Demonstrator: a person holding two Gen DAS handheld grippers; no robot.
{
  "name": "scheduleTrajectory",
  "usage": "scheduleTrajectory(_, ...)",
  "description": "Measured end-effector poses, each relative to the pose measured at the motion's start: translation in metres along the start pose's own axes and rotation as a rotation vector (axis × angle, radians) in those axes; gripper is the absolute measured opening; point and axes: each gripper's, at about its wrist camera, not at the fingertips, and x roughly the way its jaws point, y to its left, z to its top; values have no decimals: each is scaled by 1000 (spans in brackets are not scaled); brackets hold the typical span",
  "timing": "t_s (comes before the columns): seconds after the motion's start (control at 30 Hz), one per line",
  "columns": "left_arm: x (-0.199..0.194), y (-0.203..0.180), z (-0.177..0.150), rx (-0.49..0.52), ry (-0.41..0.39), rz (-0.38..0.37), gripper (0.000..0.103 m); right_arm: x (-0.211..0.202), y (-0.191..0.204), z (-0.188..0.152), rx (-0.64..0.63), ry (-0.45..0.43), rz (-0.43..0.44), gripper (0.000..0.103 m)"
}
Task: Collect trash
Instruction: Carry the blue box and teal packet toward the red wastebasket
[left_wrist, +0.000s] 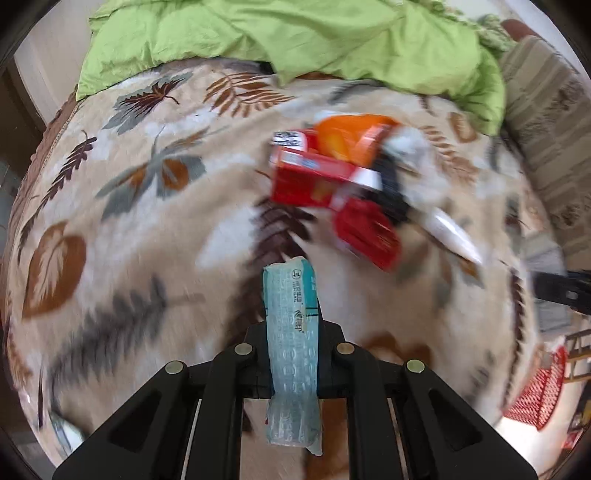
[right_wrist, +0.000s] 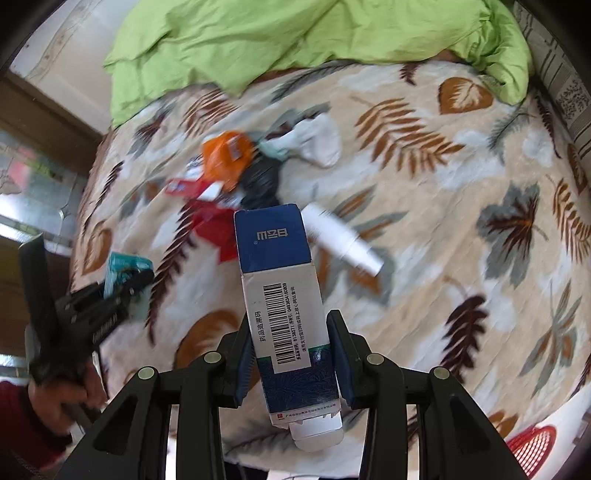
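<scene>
My left gripper is shut on a light blue blister pack, held above the bed; it also shows at the left of the right wrist view. My right gripper is shut on a blue and white medicine box with a barcode. A pile of trash lies on the leaf-patterned blanket: a red box, an orange wrapper, a red packet, a white tube, black plastic and white tissue.
A green quilt is bunched at the far end of the bed. A red mesh basket stands on the floor at the lower right, also in the right wrist view. A striped headboard or wall runs along the right.
</scene>
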Motion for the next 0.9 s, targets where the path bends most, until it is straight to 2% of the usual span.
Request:
scheduleTrajectory(0.13,-41,-20,-20,32,-6,-40,12,-10,18,-23,13,32,35,40)
scheduleTrajectory(0.3,-88,-28,-24,89,-42,-43,12,-36,35,-43,28,30,44,40)
scheduleTrajectory(0.43,-125,-29,-19,139,-72,-16,12,-76,47,-57,50,-21,41,40)
scheduleTrajectory(0.63,-177,-42,-10,190,-113,-28,12,-140,60,-78,120,-117,28,40)
scheduleTrajectory(0.9,-224,-74,0,236,-179,-5,12,-195,54,-79,127,-227,18,40)
